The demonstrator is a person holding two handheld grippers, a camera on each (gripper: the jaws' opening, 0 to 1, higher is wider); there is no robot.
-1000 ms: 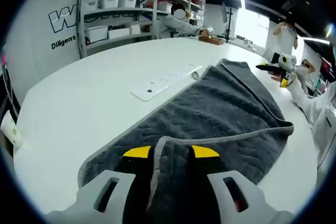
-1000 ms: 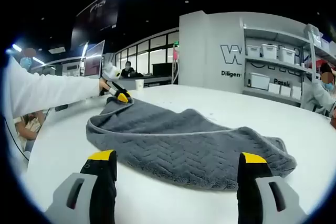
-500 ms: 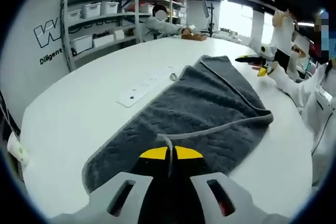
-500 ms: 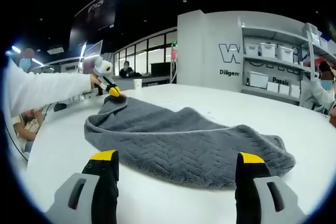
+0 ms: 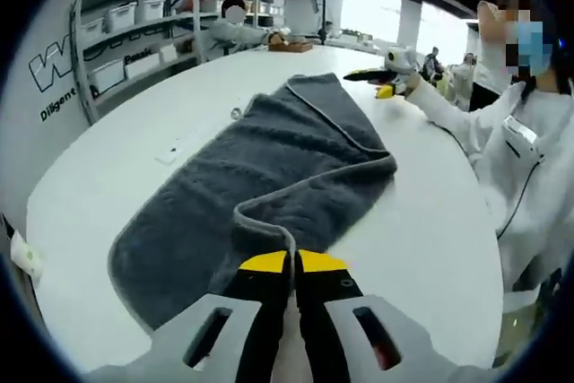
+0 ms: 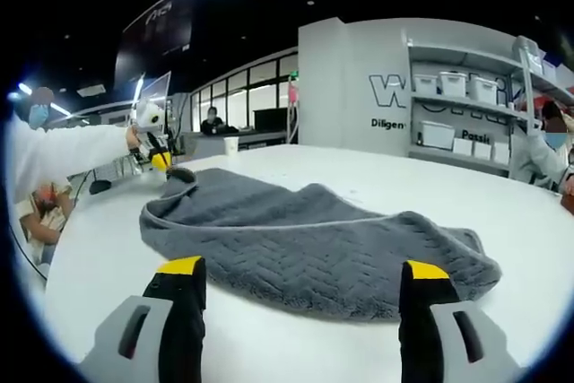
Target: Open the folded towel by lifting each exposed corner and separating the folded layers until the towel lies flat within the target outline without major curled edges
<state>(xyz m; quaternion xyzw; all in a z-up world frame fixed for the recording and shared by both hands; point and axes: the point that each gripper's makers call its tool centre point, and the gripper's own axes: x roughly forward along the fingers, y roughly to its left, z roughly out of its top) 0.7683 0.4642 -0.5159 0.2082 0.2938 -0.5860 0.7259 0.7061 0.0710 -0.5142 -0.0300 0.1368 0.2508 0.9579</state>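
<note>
Left gripper view: the left claw [image 5: 289,263] is pinching a lifted corner of the grey towel [image 5: 269,154], which is lying partly folded on the white tabletop [image 5: 430,221]. Right gripper view: the right claw [image 6: 300,271] is hovering wide open just before the towel's near edge.

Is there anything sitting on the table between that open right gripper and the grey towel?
Nothing visible does. In the right gripper view, only bare white table lies between the open right gripper and the near edge of the towel.
</note>
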